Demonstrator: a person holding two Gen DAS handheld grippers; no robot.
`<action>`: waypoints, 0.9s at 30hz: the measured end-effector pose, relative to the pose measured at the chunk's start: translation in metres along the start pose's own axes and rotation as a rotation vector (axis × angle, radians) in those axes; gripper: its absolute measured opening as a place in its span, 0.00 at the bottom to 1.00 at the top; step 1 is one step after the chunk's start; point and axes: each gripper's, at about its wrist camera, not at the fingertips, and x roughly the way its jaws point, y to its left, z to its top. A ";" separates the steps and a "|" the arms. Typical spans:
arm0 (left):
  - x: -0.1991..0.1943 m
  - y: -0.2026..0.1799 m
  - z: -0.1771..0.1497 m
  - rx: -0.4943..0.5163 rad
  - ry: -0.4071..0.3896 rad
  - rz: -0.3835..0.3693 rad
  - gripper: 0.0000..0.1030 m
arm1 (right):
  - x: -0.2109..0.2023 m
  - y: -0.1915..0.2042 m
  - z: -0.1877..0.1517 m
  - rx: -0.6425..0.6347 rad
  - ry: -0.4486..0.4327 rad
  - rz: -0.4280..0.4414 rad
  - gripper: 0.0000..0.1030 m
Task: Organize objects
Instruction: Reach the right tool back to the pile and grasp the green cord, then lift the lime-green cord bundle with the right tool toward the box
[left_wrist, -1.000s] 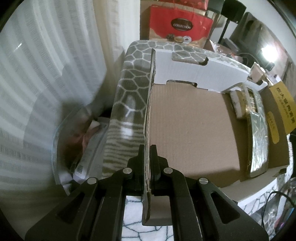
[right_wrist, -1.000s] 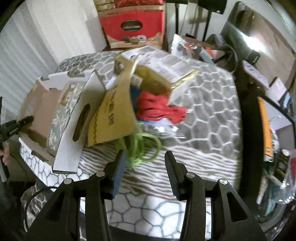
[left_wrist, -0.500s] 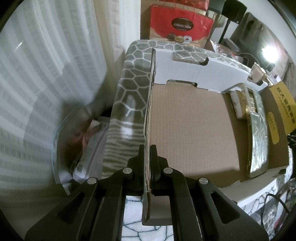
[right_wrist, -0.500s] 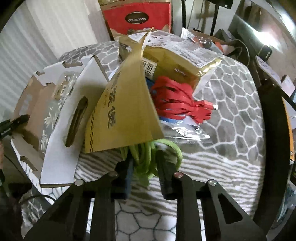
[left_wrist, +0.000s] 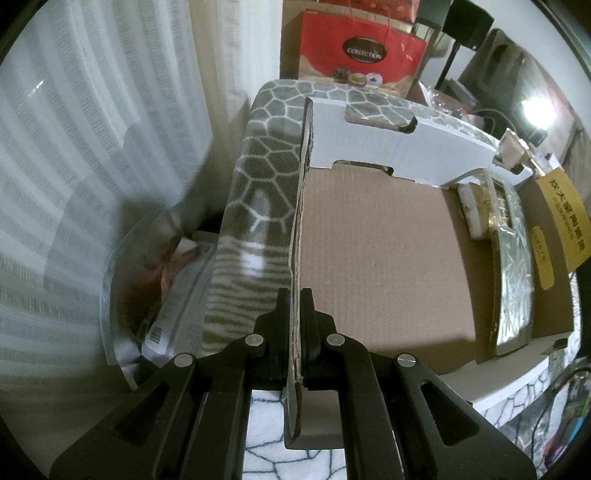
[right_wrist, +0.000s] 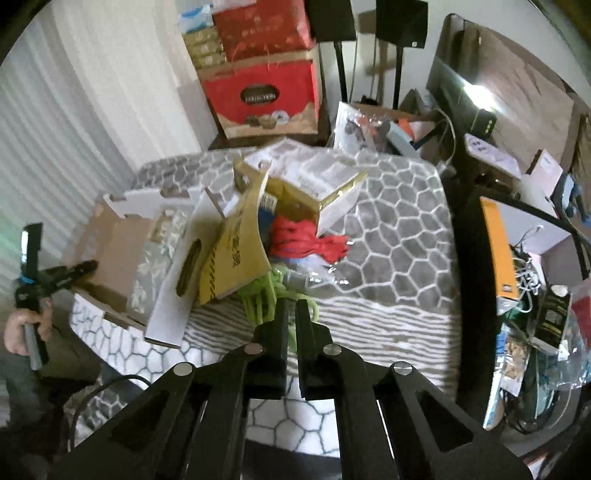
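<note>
The left gripper (left_wrist: 294, 295) is clamped on the upright side wall of the open cardboard box (left_wrist: 376, 251). Both fingers press flat against the wall, one on each face. The box sits on a table covered by a grey honeycomb-pattern cloth (left_wrist: 269, 147). The box floor is mostly bare brown cardboard. A silver patterned packet (left_wrist: 513, 273) lies along the far side of the floor, with a small white-and-gold item (left_wrist: 474, 206) just beside its upper end. A yellow flap with printed characters (left_wrist: 565, 218) hangs over that side of the box.

In the right wrist view, a hand (right_wrist: 22, 328) holds the left gripper (right_wrist: 86, 265) by its handle at the near corner of the box (right_wrist: 118, 258).

The right gripper (right_wrist: 291, 306) has just been closing, and its jaws now stand nearly together, pinched on the green cord (right_wrist: 264, 295). The cord bundle sits at the lower edge of the yellow flap (right_wrist: 236, 254), above the striped part of the cloth (right_wrist: 388, 258). A red bundle of cord (right_wrist: 310, 242) lies just beyond it, next to an open yellow carton (right_wrist: 295, 192). Clear plastic wrap (right_wrist: 317, 277) lies between the red bundle and the green cord.
</note>
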 end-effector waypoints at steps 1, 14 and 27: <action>0.000 0.000 0.000 0.000 0.000 0.000 0.04 | -0.002 0.000 0.000 -0.002 0.001 -0.003 0.06; 0.000 -0.001 0.000 0.002 0.002 0.003 0.04 | 0.091 0.011 -0.002 -0.072 0.105 -0.031 0.56; 0.000 -0.001 0.001 0.001 0.001 0.002 0.04 | 0.116 0.028 -0.009 -0.140 0.117 -0.049 0.17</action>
